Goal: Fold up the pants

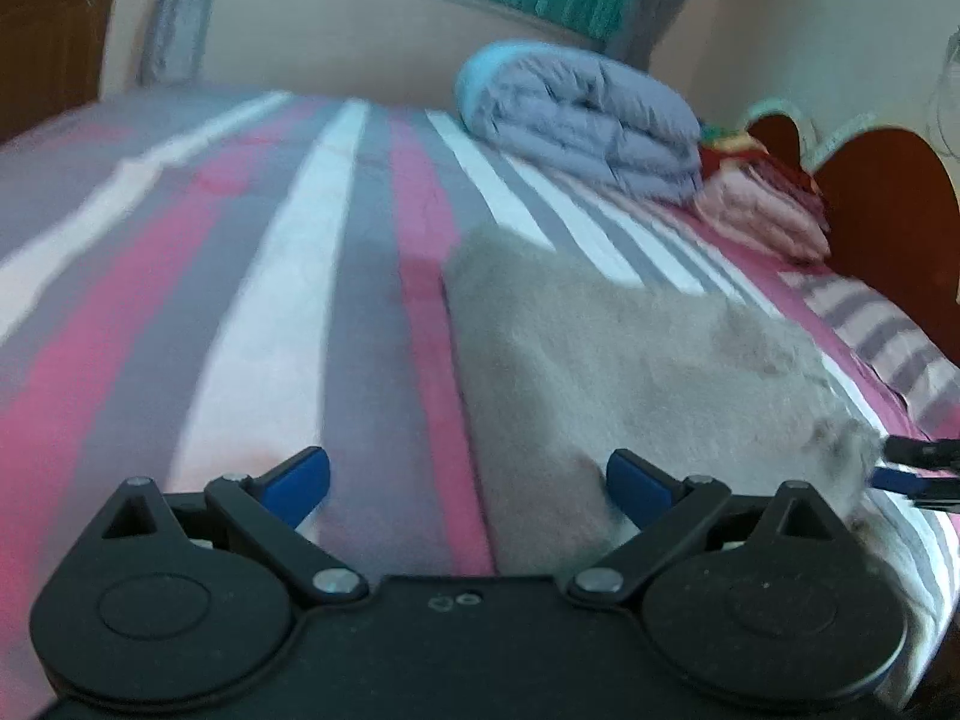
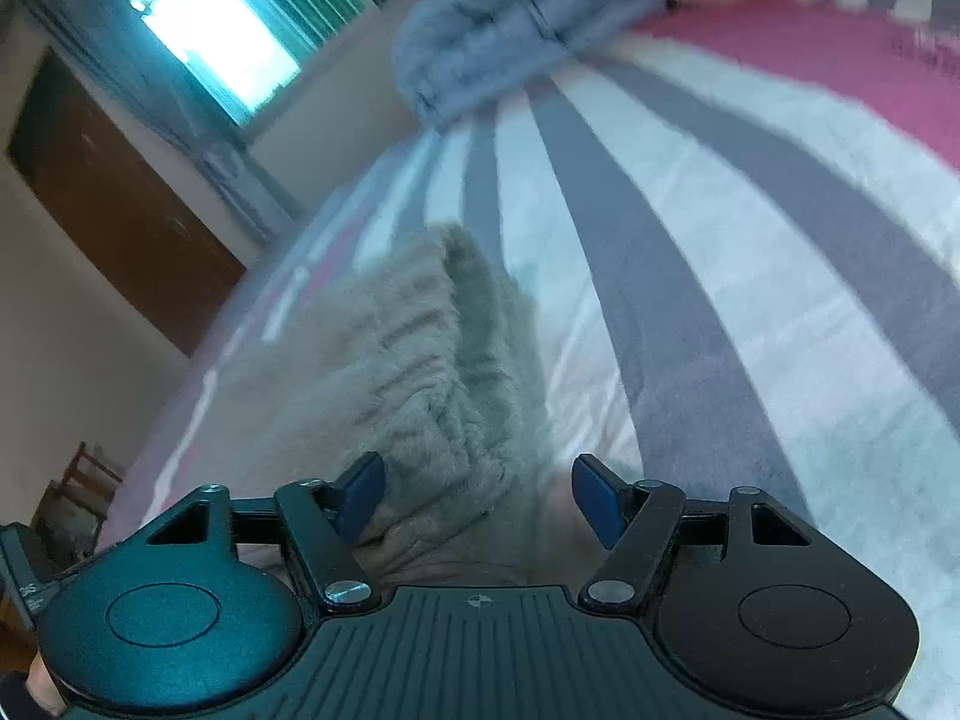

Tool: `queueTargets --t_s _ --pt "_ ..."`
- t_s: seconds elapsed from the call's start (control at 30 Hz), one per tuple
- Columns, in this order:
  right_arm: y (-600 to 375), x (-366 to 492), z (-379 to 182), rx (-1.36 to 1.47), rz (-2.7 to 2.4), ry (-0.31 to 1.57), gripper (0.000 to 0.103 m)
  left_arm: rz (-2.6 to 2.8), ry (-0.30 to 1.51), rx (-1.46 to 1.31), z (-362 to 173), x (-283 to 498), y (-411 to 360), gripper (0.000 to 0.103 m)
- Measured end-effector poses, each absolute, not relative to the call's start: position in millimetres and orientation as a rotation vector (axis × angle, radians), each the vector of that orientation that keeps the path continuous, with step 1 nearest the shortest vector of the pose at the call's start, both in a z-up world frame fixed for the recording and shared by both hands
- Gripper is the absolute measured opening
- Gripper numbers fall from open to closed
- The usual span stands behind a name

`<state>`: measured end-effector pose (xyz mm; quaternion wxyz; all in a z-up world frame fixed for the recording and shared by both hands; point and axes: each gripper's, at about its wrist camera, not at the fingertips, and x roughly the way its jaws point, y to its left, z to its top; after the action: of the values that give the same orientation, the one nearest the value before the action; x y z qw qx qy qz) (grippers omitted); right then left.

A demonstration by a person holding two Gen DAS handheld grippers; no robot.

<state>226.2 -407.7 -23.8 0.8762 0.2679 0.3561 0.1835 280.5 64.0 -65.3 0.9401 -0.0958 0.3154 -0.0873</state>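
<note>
1. We see the pants (image 1: 630,360), a fuzzy grey garment, lying on the striped bedsheet (image 1: 282,312) toward the right side of the bed, already gathered into a thick bundle; the right wrist view shows its ribbed, furry edge (image 2: 420,348) just ahead of the fingers.
2. Our left gripper (image 1: 468,480) has its blue pads spread wide with nothing between them; the right pad sits over the near edge of the grey cloth, the left pad over bare sheet.
3. Our right gripper (image 2: 477,492) is likewise spread, straddling the near end of the fabric without pinching it.
4. Risk one: if we close now, either tool may pinch the sheet along with the pants, since the cloth lies flat on it, and a lift would then drag the bedding.
5. Risk two: the plush pile is thick and layered, so we may catch only the top layer and peel the fold open instead of carrying it.
6. Risk three: both views are motion-blurred, so we judge the tools to be moving; a hasty closure could miss the edge.
7. Risk four: the folded grey-blue quilt (image 1: 588,120) and pink bedding (image 1: 762,210) sit well beyond, unlikely to interfere.
</note>
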Motion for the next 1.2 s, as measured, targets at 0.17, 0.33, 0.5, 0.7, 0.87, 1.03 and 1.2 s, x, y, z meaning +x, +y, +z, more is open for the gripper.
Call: queueTargets --t_s 0.17,0.33,0.5,0.7,0.87,1.03,1.2 --pt "-402 228 6 0.548 0.398 0.574 0.068 -0.127 0.594 -0.224 -45 313 72 0.093" --pt "-367 268 21 0.407 0.395 0.547 0.03 -0.15 0.582 -0.153 -33 357 57 0.093" --pt "-331 317 18 0.317 0.425 0.531 0.03 -0.217 0.624 -0.054 -42 397 34 0.092" --pt "-289 370 -33 0.062 0.378 0.703 0.03 -0.219 0.721 0.065 -81 429 18 0.094" --pt "-308 353 -18 0.147 0.414 0.609 0.03 -0.198 0.673 0.037 -68 401 27 0.092" --pt "-335 309 -8 0.207 0.434 0.552 0.031 -0.198 0.657 0.022 -57 368 29 0.092" --pt "-352 283 6 0.295 0.42 0.577 0.031 -0.193 0.67 -0.001 -55 348 29 0.093"
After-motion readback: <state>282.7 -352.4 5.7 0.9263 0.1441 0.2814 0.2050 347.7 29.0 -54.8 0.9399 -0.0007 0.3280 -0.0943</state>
